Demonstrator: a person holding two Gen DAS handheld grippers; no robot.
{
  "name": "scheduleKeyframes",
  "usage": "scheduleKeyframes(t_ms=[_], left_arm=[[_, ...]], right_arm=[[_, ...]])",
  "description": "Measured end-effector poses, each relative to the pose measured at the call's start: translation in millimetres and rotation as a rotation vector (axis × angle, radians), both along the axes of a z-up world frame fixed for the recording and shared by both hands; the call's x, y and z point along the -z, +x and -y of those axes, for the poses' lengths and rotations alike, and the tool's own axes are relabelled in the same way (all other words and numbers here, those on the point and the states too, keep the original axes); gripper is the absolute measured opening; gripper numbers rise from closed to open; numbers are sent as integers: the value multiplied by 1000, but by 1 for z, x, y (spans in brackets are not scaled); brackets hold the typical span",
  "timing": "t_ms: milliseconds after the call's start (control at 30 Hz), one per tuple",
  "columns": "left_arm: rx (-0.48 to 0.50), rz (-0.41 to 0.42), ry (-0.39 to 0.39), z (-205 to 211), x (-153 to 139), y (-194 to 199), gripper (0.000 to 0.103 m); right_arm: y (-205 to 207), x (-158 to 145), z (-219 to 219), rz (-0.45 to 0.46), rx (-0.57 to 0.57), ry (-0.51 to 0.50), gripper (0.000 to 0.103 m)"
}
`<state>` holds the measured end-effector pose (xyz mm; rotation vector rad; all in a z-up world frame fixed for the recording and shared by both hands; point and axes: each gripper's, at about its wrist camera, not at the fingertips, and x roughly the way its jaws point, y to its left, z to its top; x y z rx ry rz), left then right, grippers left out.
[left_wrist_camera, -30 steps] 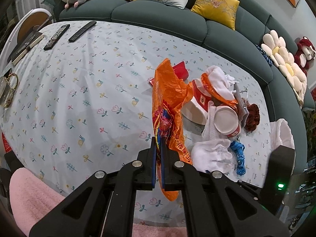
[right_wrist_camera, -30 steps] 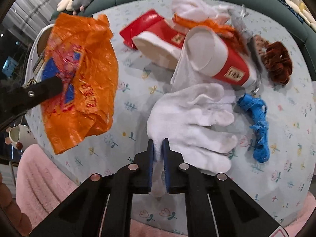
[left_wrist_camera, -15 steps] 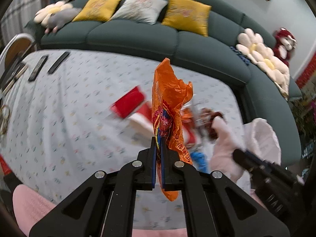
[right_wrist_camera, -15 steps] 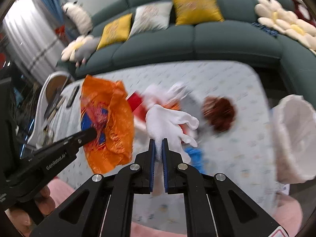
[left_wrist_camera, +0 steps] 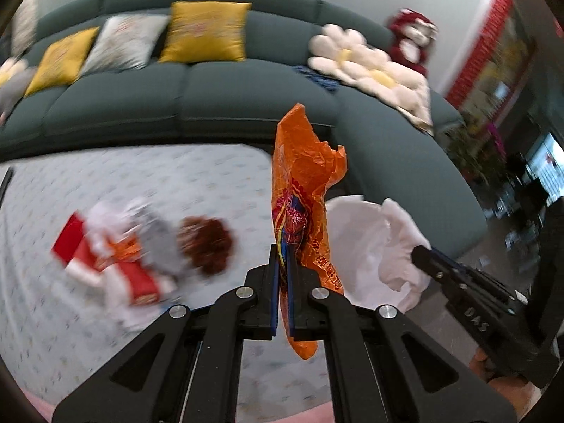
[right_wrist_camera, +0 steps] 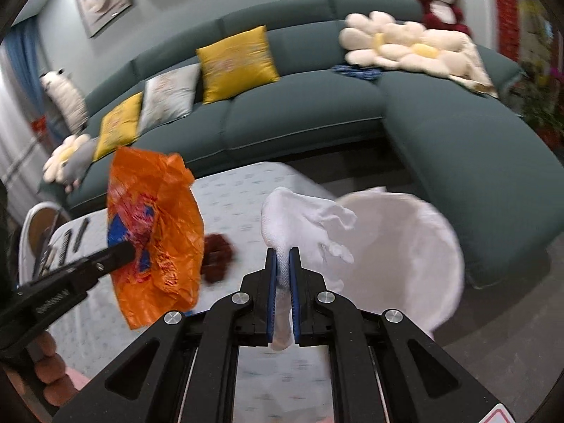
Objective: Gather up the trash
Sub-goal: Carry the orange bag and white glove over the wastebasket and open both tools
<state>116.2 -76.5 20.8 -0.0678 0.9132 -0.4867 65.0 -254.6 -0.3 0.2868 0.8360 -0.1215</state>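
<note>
My left gripper (left_wrist_camera: 282, 252) is shut on a crumpled orange snack wrapper (left_wrist_camera: 303, 190), which hangs in the air over the table's right end; the right wrist view shows the same orange wrapper (right_wrist_camera: 155, 232) at the left. A white glove (right_wrist_camera: 303, 218) is pinched in my right gripper (right_wrist_camera: 282, 255), held up beside a white-lined trash bin (right_wrist_camera: 405, 253). In the left wrist view that bin (left_wrist_camera: 366, 246) stands off the table's right edge, with the right gripper (left_wrist_camera: 417, 252) over it. Red paper cups (left_wrist_camera: 116, 268), white tissue and a brown scrunchie (left_wrist_camera: 208, 243) lie blurred on the table.
The table (left_wrist_camera: 105, 183) wears a floral cloth. A dark green sectional sofa (right_wrist_camera: 299, 105) with yellow and grey cushions and flower pillows curves behind and to the right. Remotes (right_wrist_camera: 74, 236) lie at the table's far left. Bare floor (right_wrist_camera: 521, 335) surrounds the bin.
Both grippers have lifted off the table and swung right toward the bin, carrying the orange wrapper and the white glove. The pile of cups and tissue now lies behind on the left.
</note>
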Motion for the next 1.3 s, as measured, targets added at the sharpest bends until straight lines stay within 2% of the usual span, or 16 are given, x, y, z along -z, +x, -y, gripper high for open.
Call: scheduleKeyframes(t_ms=[200,333,633,767,833,867,900,1033,1100,1300], left_arm=[[124,-1,-5,78,4,3,3],[171,-19,29,115,17,5,3],[213,-42,68,156,36,9,4],[210,-51,58,166,40,12,5],[205,-52,62,169,41,12,16],[201,-52,65,169,41,13,28],[193,-48,64,169,41,13,35],[172,-39,63,165,39,14,44],[163,-35,59,162,37,14,45],[143,-25,56,149,34,14,45]], right_arm=[[-4,14,59,-25,83,18,7],[-8,23,82,-31,113,28,7],[-7,35,112,-37,151,58,7],[-5,38,118,-35,162,71,8],[-5,38,119,-35,165,77,11],[-4,39,120,-35,166,84,14],[-3,40,120,-33,174,84,14],[-2,38,119,-26,179,92,19],[-2,36,119,-18,182,88,26],[-2,27,112,-9,179,88,32]])
